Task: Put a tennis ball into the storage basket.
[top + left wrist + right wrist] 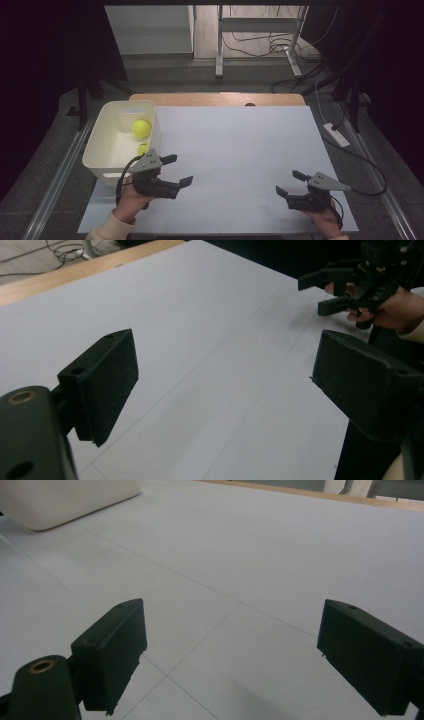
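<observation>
A cream plastic bin [107, 125] stands at the table's left side with a yellow-green ball [141, 128] inside and a second ball [143, 148] partly hidden behind its near wall. My left gripper [178, 170] hovers just right of the bin's near corner, open and empty, its jaws wide apart [222, 385]. My right gripper [291, 183] sits near the front right of the white table top [235, 150], also open with nothing between its jaws [230, 650]. The right gripper [330, 290] is seen across the table from the left gripper view. A corner of the bin [65, 500] lies far left in the right gripper view.
The white sheet covers a wooden table whose bare back edge [215, 98] shows. Cables and a power strip [336, 135] lie on the floor at right. A metal frame's legs [218, 45] stand behind the table.
</observation>
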Tool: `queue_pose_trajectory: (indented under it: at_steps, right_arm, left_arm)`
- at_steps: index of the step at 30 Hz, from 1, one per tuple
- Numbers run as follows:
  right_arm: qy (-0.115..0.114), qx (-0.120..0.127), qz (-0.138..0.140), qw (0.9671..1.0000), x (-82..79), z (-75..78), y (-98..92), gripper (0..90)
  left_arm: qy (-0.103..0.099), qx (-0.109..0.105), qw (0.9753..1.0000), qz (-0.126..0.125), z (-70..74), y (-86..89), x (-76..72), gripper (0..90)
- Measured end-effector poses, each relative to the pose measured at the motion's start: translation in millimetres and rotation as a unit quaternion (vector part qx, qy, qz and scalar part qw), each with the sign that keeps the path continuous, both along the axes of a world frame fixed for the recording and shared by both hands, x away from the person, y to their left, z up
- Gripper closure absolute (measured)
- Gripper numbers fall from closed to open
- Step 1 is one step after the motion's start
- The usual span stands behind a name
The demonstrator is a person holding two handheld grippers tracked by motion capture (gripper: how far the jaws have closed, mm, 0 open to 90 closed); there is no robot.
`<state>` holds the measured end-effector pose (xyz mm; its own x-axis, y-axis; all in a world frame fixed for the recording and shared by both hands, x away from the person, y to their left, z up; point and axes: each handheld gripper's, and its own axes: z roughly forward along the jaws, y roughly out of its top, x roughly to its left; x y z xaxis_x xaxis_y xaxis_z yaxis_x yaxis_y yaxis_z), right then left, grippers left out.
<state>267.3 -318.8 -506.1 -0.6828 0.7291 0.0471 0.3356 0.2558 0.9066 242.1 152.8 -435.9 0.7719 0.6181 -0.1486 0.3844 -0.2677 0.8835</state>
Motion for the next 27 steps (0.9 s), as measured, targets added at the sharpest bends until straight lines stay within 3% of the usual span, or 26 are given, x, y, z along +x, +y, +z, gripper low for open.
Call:
queue_pose_trajectory:
  at_steps: [18, 27]
  right_arm:
    - [0.002, -0.003, 0.0, 1.0, -1.1, -0.7, 0.5, 12.1]
    - [0.002, -0.006, 0.002, 1.0, -1.7, -1.5, 1.0, 12.1]
  left_arm:
    - [0.035, 0.042, 0.9984, 0.012, -45.5, -4.7, 1.8, 11.4]
    - [0.039, 0.064, 0.9969, 0.023, -61.9, -2.9, 3.2, 10.7]
